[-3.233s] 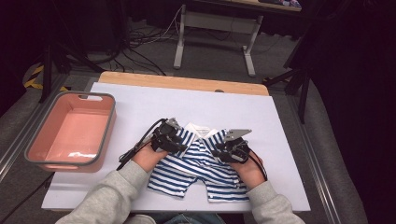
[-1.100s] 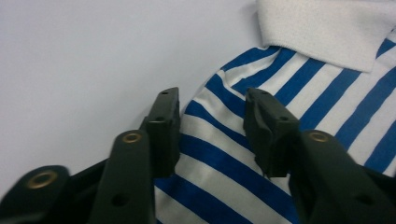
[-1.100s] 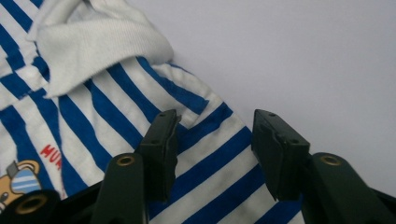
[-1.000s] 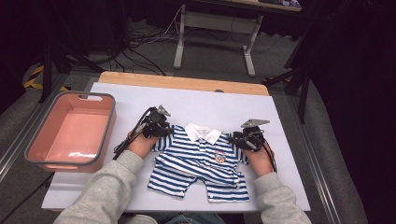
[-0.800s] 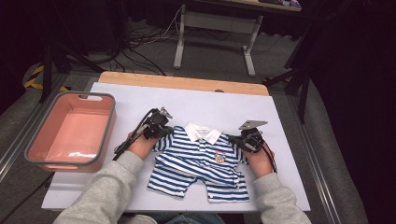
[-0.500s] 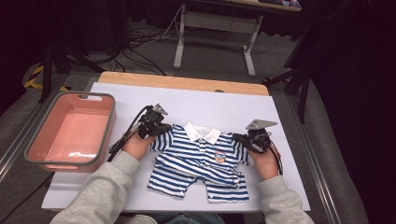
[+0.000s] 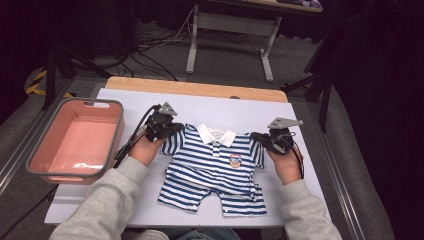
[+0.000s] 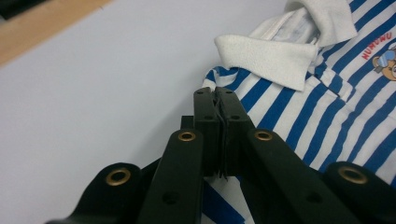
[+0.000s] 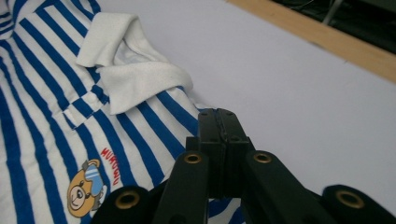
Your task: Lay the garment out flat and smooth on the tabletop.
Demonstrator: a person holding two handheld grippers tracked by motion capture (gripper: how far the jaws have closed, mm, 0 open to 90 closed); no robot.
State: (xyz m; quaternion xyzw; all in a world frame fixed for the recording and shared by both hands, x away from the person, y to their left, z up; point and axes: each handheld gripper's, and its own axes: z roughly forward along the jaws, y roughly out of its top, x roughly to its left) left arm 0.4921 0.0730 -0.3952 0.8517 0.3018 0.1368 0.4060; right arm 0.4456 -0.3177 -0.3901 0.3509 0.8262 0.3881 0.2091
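Note:
A small blue-and-white striped polo shirt (image 7: 215,167) with a white collar and a bear badge lies front up on the white table cover (image 7: 240,107). My left gripper (image 7: 176,129) is shut on the shirt's sleeve edge on the left. My right gripper (image 7: 256,136) is shut on the opposite sleeve. In the left gripper view the jaws (image 8: 215,95) meet with a thin edge of cloth pinched between them, striped shirt (image 8: 327,93) to their right. In the right gripper view the closed jaws (image 9: 217,114) sit over the shoulder of the shirt (image 9: 56,116).
A pink bin (image 7: 35,160) with a grey rim stands at the table's left side. A wooden strip (image 7: 195,89) runs along the far edge. A person's grey sleeves come in from the bottom. Cables and a metal stand lie on the floor beyond.
Both grippers have closed on the sleeves and risen a little. The shirt's top edge is now held spread between them.

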